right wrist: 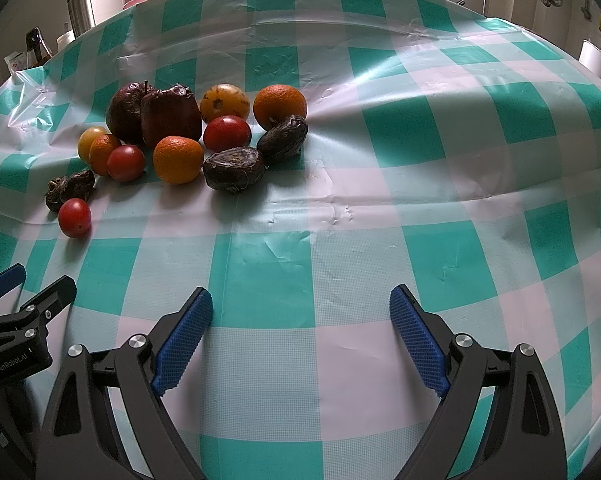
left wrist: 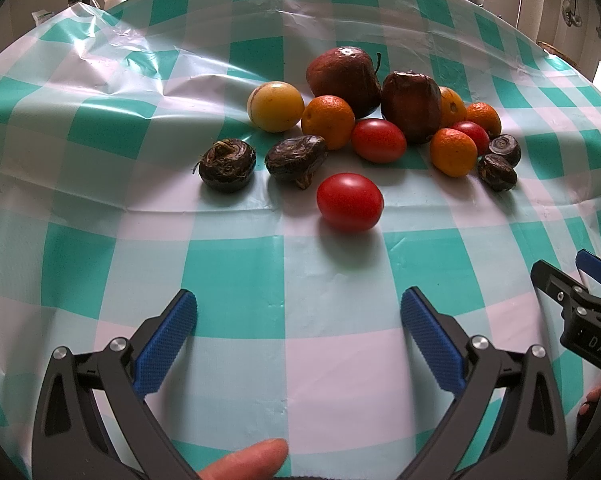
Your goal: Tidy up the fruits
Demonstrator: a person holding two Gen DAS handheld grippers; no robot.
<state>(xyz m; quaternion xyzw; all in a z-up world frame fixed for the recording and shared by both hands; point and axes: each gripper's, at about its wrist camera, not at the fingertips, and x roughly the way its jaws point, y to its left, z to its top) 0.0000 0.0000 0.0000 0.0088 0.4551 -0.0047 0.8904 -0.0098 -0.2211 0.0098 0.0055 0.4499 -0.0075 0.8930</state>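
Both the left gripper [left wrist: 298, 312] and the right gripper [right wrist: 300, 308] hold their jaws wide apart, empty, above the teal-and-white checked surface [left wrist: 236, 264]. The sensible first pick is the smooth, glossy red cherry tomato [left wrist: 349, 201], lying alone at frame centre below the mixed fruit cluster [left wrist: 364, 116]; it likely needs a gentle, centred squeeze.

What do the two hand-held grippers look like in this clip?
Both match: the left hand-held gripper and right hand-held gripper have black angular arms, silver round bolts and blue ridged pads. White lettering marks their bodies. A bare fingertip shows; no cables visible.
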